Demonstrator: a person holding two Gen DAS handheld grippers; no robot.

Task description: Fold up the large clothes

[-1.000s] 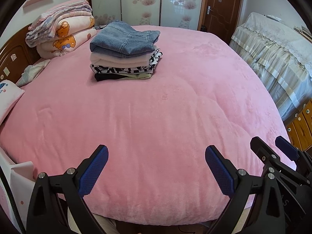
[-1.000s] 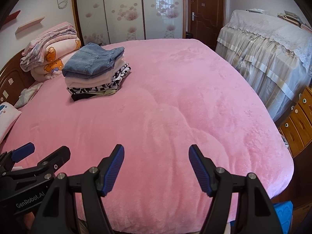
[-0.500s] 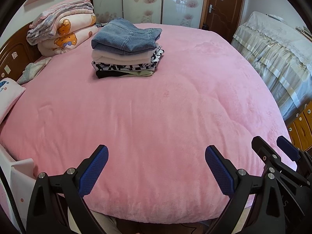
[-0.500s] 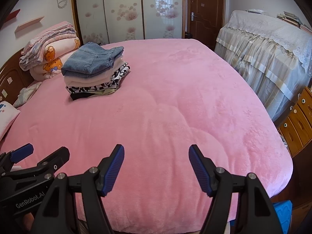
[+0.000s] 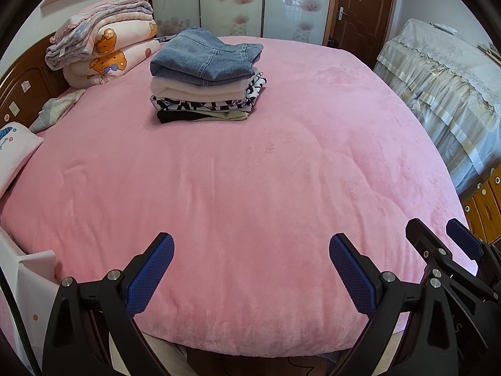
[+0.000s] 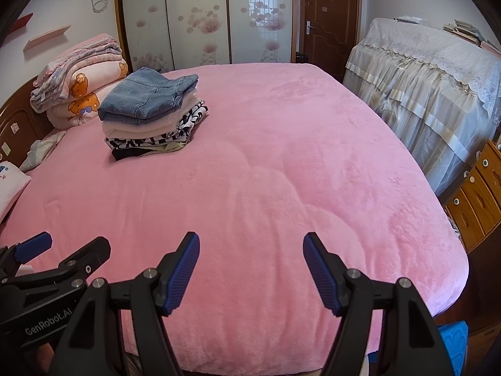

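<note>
1. The stack of folded clothes point(image 5: 206, 78) sits at the far left of the pink bed point(image 5: 250, 172), denim on top, unchanged from a second ago.
2. Left tongs point(image 5: 250, 266) stay spread, pinching nothing.
3. Right tongs point(image 6: 250, 266) stay spread and empty above the near bed edge.

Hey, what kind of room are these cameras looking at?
Most likely a home bedroom: a large bed under a pink plush blanket, a wooden headboard at its left end, and tall sliding wardrobe doors with a floral print behind it.
</note>
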